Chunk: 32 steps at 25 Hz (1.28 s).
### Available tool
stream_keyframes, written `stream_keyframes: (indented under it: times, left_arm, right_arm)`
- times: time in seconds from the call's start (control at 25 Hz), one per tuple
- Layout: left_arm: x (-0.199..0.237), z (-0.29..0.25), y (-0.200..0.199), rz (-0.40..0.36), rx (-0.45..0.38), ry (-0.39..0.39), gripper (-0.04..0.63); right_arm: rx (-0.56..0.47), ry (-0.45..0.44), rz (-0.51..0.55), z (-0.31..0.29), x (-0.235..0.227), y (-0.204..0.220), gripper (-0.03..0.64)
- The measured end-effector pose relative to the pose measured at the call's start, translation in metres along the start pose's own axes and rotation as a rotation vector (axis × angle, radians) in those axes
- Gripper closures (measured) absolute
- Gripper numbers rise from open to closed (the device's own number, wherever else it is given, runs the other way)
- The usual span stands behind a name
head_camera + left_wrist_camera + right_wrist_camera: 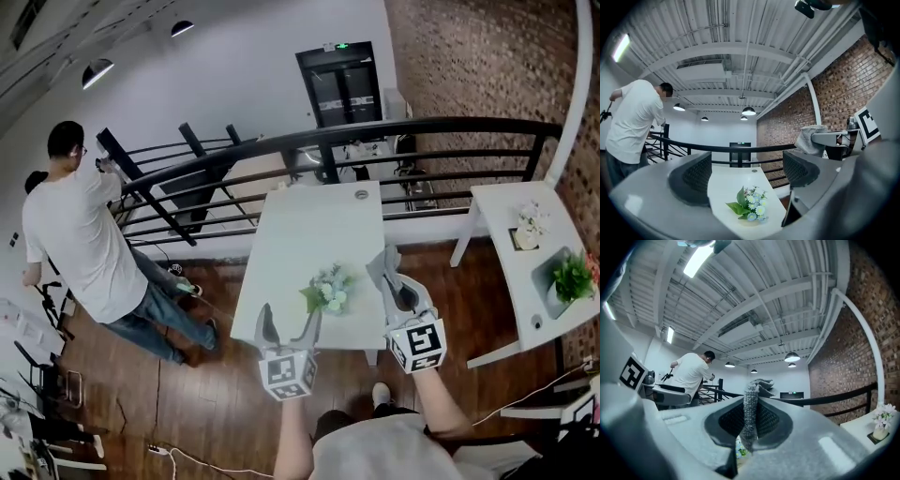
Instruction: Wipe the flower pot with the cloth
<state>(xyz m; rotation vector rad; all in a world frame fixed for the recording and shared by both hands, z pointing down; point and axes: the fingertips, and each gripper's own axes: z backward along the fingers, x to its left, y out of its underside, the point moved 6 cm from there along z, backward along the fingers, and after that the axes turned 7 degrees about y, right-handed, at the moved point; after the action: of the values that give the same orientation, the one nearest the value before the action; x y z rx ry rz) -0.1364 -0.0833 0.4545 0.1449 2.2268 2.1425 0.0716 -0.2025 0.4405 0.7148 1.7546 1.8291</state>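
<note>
The flower pot (328, 291) holds small blue and white flowers with green leaves and stands near the front right of a long white table (300, 234). My left gripper (289, 323) hovers at the table's front edge, just left of the pot, jaws open and empty. In the left gripper view the flower pot (751, 208) shows low between the jaws of that gripper (747, 173), well beyond them. My right gripper (389, 274) is to the right of the pot, shut on a grey cloth (385, 262). The right gripper (750, 420) pinches the cloth (751, 404) upright.
A person in a white shirt (84, 234) stands at the left by a black railing (375, 131). A second white table (497, 206) at the right carries a potted plant (572, 277) and a small vase (530, 225). Cables lie on the wooden floor.
</note>
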Motion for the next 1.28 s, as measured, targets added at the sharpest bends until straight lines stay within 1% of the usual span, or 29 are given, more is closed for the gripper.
stream_keyframes:
  times: [0.08,0.24,0.28,0.32,0.4,0.48,0.52,0.56,0.68,0.76,0.88,0.96,1.08,1.16,1.28]
  left_arm:
    - [0.003,-0.013,0.018,0.016,0.027,-0.011,0.11]
    - [0.02,-0.015,0.055,0.026,0.117,-0.013,0.115]
    - [0.025,-0.015,0.065,0.027,0.13,-0.011,0.121]
    - [0.03,-0.015,0.077,0.024,0.141,-0.01,0.149]
    - [0.041,-0.013,0.108,0.027,0.19,0.009,0.16]
    - [0.05,-0.008,0.147,0.032,0.275,0.051,0.134]
    - [0.053,-0.008,0.167,0.027,0.318,0.078,0.102]
    - [0.055,-0.009,0.184,0.021,0.351,0.108,0.097]
    - [0.059,-0.02,0.228,0.018,0.453,0.211,0.05]
    - [0.063,-0.031,0.257,-0.002,0.522,0.269,0.024]
    - [0.065,-0.049,0.29,-0.006,0.588,0.359,-0.023]
    - [0.063,-0.062,0.301,0.008,0.609,0.413,-0.035]
    - [0.054,-0.081,0.304,0.034,0.615,0.47,-0.035]
    - [0.05,-0.095,0.307,0.036,0.602,0.475,-0.035]
    - [0.047,-0.115,0.307,0.071,0.552,0.464,-0.035]
  right_arm:
    - [0.027,-0.006,-0.003,-0.014,-0.012,0.014,0.615]
    - [0.073,-0.027,-0.017,-0.029,-0.007,0.027,0.615]
    - [0.081,-0.023,-0.018,-0.033,-0.006,0.028,0.615]
    - [0.089,-0.015,-0.022,-0.037,-0.007,0.03,0.615]
    - [0.113,0.021,-0.044,-0.042,-0.009,0.037,0.615]
    - [0.146,0.071,-0.077,-0.043,-0.011,0.049,0.615]
    - [0.163,0.095,-0.09,-0.045,-0.012,0.054,0.615]
    - [0.177,0.113,-0.097,-0.047,-0.012,0.058,0.615]
    - [0.211,0.141,-0.091,-0.051,-0.008,0.067,0.615]
    - [0.231,0.157,-0.081,-0.053,-0.006,0.072,0.615]
    - [0.266,0.18,-0.075,-0.055,-0.003,0.082,0.615]
    - [0.293,0.196,-0.069,-0.053,0.001,0.088,0.615]
    - [0.324,0.221,-0.023,-0.045,0.005,0.096,0.615]
    - [0.34,0.236,0.014,-0.04,0.007,0.101,0.615]
    - [0.355,0.255,0.013,-0.035,0.01,0.105,0.615]
